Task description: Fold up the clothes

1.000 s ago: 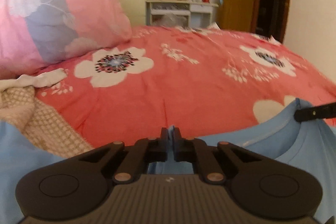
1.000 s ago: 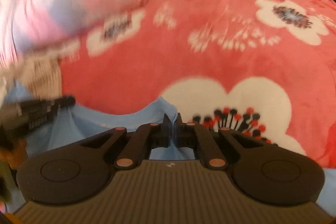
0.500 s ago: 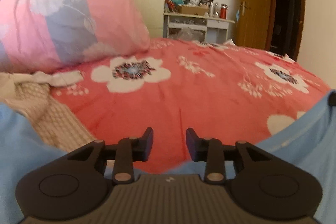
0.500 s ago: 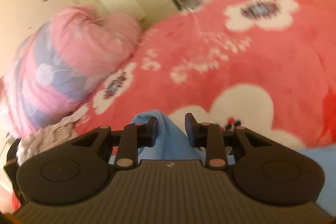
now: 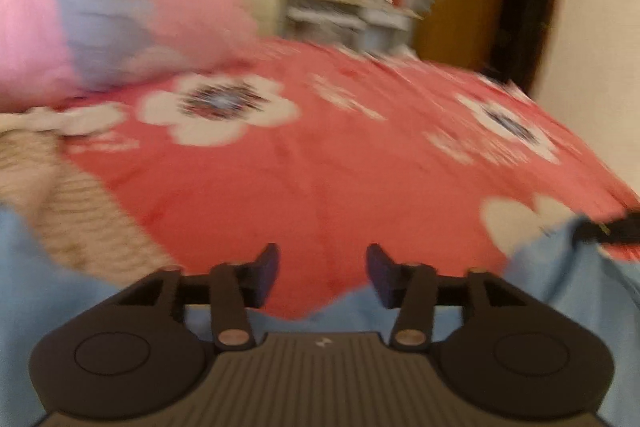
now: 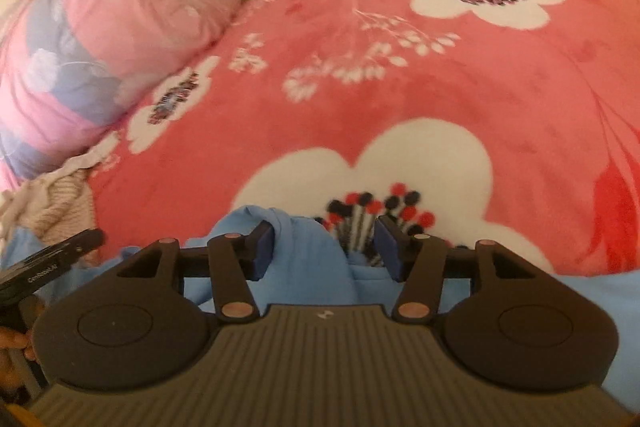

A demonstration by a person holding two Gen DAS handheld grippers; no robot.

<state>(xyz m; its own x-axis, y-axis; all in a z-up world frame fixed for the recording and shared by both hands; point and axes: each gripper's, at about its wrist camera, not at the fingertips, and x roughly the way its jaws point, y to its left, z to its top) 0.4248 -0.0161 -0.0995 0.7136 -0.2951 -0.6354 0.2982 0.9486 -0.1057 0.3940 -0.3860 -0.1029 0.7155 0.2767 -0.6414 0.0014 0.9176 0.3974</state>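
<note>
both grippers, left gripper (image 5: 322, 267) and right gripper (image 6: 325, 245), have just been opening; their jaws stand apart, gripping nothing. light blue garment (image 6: 308, 259) lies on the bed (image 6: 400, 87), a ridge between the right jaws. draw back gently without snagging the fold.

**Both claws parted, angled down**

The left claw (image 5: 322, 267) points forward and downward, its two black fingers spread with a clear gap; its jaws have just been opening and nothing sits between the pads. The left wrist view is smeared with blur. The right claw (image 6: 324, 245) tilts down the same way, its jaws also having just been opening; blue cloth lies in the gap, against the left-hand pad (image 6: 262, 247) while the other pad stands free, so no grip is pressed. In the right wrist view the left claw's black finger pokes in at the lower left edge, with fingertips of the person's hand (image 6: 14, 341) below it.
</note>
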